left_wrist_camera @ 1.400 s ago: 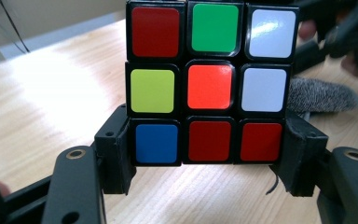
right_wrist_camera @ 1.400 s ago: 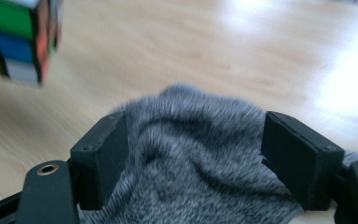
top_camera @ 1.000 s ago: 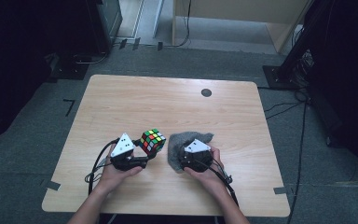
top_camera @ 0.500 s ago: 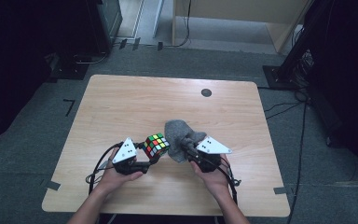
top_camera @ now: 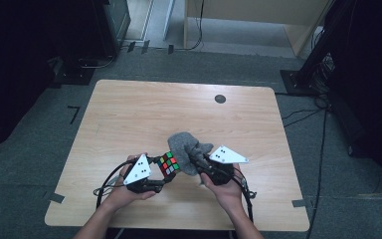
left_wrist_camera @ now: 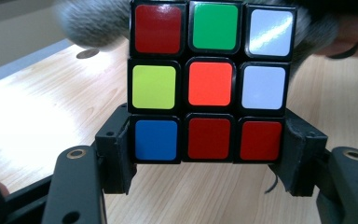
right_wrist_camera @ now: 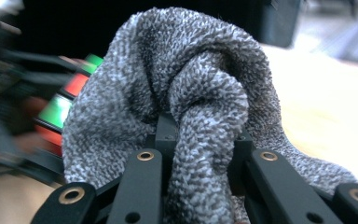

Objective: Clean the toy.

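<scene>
A colour puzzle cube (top_camera: 168, 164) (left_wrist_camera: 209, 84) is held off the table, and my left gripper (top_camera: 160, 172) (left_wrist_camera: 209, 156) is shut on its lower row. In the left gripper view its face shows red, green, white, yellow, orange and blue squares. My right gripper (top_camera: 195, 160) (right_wrist_camera: 204, 140) is shut on a bunched grey cloth (top_camera: 186, 145) (right_wrist_camera: 191, 102), which is pressed against the cube's far right side. In the right gripper view the cloth hides most of the jaws, and part of the cube (right_wrist_camera: 70, 98) shows blurred at the left.
The wooden table (top_camera: 144, 114) has a small dark round disc (top_camera: 220, 98) near its far edge. Black cables (top_camera: 110, 179) trail from both grippers toward the near edge. Dark equipment and stands sit on the grey floor beyond the table.
Both grippers have lifted off the table and turned toward each other. The cloth has come up with the right gripper and now meets the cube held by the left.
</scene>
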Tool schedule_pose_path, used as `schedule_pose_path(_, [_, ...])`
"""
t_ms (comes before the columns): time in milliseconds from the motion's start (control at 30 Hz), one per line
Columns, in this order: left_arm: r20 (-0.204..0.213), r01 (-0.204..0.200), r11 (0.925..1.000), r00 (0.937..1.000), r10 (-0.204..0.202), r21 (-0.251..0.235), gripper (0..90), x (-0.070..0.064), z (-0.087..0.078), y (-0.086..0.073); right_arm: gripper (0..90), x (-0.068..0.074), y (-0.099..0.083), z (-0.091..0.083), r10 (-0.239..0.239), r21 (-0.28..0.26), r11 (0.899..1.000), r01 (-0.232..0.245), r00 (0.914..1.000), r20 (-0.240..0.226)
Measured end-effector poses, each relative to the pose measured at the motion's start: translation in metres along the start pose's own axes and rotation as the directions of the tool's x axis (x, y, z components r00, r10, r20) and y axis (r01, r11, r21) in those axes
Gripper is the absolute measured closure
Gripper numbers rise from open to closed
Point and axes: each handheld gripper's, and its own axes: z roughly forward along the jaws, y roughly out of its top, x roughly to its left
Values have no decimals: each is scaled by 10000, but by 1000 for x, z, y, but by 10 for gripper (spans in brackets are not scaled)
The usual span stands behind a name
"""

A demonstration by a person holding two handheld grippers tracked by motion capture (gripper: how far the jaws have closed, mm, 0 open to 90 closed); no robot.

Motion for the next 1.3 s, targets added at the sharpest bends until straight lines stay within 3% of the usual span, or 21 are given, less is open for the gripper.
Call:
schedule_pose_path(67, [-93,-35,9999,10000,36,110,344,0,1,0,735,2,2,-4,125,-351,9993,-140,9991,-400])
schedule_pose_path(100, [-218,-125,9991,9997,134,405,343,-1,4,-2,729,7,6,-6,-24,-606,9982,-20,9974,-723])
schedule_pose_path(167, [-169,-219,9987,9996,227,456,344,-3,5,-3,721,22,14,-8,-619,-933,9944,493,9886,-1370])
schedule_pose_path(233, [-13,-167,9995,9999,167,278,344,-4,3,0,712,35,16,-4,-1084,-694,9927,986,9819,-1552])
schedule_pose_path(267, [-103,-199,9994,9997,203,296,343,-4,3,0,710,37,15,-2,-1247,-658,9911,1161,9812,-1474])
schedule_pose_path(300, [-58,-187,9994,9998,189,278,344,-3,2,0,713,34,13,-2,-1086,-800,9920,976,9832,-1469])
schedule_pose_path(367, [-11,-144,9996,9999,144,244,344,-2,1,0,723,21,8,-1,-408,-630,9975,329,9910,-1277])
schedule_pose_path(467, [176,284,9992,9995,-279,-282,344,3,-5,2,725,1,0,1,-195,-110,9998,191,9992,-343])
schedule_pose_path(533, [173,435,9981,9989,-428,-447,344,6,-7,3,724,-5,-1,-2,-1,-83,10000,0,9999,-108])
schedule_pose_path(600, [27,252,9995,9997,-252,-174,344,6,-6,2,720,-3,5,-8,228,-728,9970,-279,9973,-694])
schedule_pose_path(667, [-49,131,9999,9999,-131,61,344,3,-2,0,716,9,13,-13,-76,-1290,9916,-121,9886,-1505])
schedule_pose_path(733, [119,168,9998,9998,-167,-86,344,1,-2,1,716,20,16,-11,-490,-1301,9912,240,9800,-1927])
schedule_pose_path(800, [89,29,10000,10000,-28,-73,344,-1,-3,3,719,26,13,-5,-878,-997,9924,718,9821,-1665])
schedule_pose_path(867, [201,79,9999,9998,-77,-83,344,1,-5,2,723,18,7,-3,-540,-919,9950,400,9864,-1553])
schedule_pose_path(933, [260,315,9990,9992,-307,-323,344,4,-7,2,727,8,2,0,-764,-339,9966,749,9960,-459])
schedule_pose_path(1000, [371,767,9933,9966,-737,-866,345,9,-13,5,728,-5,-4,4,-512,408,9979,510,9987,42])
schedule_pose_path(1067, [410,999,9887,9945,-959,-1114,345,13,-16,5,728,-10,-7,5,-238,488,9985,231,9996,139])
schedule_pose_path(1100, [517,1531,9772,9878,-1469,-1471,345,20,-21,5,729,-17,-10,4,303,264,9992,-300,9995,-130])
schedule_pose_path(1167, [663,2025,9637,9788,-1937,-1740,345,26,-25,2,727,-18,-9,2,479,-295,9983,-500,9965,-683])
schedule_pose_path(1233, [832,2335,9533,9717,-2213,-1915,345,29,-27,2,721,-13,-6,0,200,-765,9966,-294,9924,-1214])
schedule_pose_path(1300, [1098,2448,9485,9678,-2265,-2009,345,28,-28,2,714,-5,-5,2,-364,-1131,9934,187,9869,-1573])
